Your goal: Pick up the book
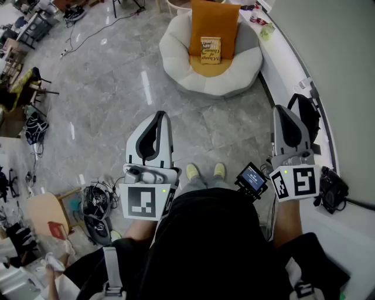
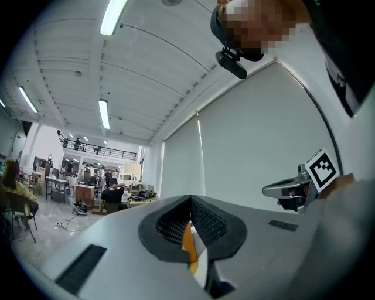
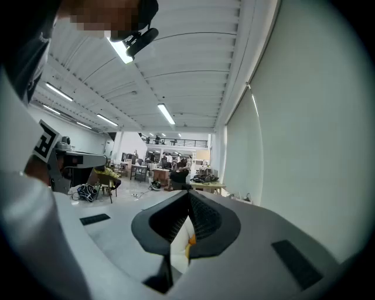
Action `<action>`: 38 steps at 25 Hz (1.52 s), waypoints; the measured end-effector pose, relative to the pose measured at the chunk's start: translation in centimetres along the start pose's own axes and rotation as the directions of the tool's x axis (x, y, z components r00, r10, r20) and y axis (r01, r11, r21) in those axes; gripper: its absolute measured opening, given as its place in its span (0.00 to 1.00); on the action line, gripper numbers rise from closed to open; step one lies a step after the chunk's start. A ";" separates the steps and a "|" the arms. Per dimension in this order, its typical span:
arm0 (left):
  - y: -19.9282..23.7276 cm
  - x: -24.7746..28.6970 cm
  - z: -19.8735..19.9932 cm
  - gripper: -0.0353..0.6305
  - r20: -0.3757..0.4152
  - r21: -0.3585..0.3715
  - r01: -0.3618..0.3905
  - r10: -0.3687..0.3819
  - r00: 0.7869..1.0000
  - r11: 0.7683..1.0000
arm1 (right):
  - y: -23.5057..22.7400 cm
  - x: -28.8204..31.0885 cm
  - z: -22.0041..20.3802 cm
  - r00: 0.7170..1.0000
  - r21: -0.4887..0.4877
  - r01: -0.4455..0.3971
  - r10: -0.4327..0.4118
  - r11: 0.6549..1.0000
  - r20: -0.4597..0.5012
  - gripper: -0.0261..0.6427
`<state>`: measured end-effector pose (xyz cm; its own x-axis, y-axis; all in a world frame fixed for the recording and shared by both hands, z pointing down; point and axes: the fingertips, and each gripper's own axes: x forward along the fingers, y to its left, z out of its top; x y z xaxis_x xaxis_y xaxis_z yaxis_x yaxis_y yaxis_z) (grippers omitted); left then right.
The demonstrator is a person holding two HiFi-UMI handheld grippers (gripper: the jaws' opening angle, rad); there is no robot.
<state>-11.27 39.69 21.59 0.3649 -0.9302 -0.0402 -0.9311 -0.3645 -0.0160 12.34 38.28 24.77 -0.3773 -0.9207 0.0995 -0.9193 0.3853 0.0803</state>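
Book, yellow paperback (image 1: 211, 50), on orange cushion (image 1: 214, 17) in white round beanbag (image 1: 176, 58), left gripper (image 1: 162, 115) and right gripper (image 1: 280, 109) well short of beanbag, both clenched, empty.

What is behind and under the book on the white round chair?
The book leans on an orange cushion, which also spreads under its lower edge, in the white chair. The cushion's part right behind the book is covered.

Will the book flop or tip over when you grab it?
Probably stiff: the book keeps a flat, square shape. It seems propped on the orange cushion, so a nudge may tip it. The soft seat likely gives underneath.
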 end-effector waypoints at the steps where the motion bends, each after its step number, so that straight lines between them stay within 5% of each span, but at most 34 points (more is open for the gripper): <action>1: 0.1 0.0 0.0 0.07 0.003 0.000 0.000 0.000 1.000 1.000 | 0.0 0.1 0.0 1.000 -0.001 0.001 -0.001 1.000 -0.002 0.06; 38: 8.9 -1.8 -1.3 0.07 0.019 -0.039 0.034 -0.034 0.999 0.999 | 6.9 4.9 2.0 0.998 -0.014 0.030 -0.030 0.999 0.049 0.06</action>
<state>-20.23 38.04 22.77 0.3958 -0.9165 -0.0584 -0.9173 -0.3976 0.0215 3.95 36.30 23.80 -0.3551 -0.9336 0.0479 -0.9286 0.3581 0.0975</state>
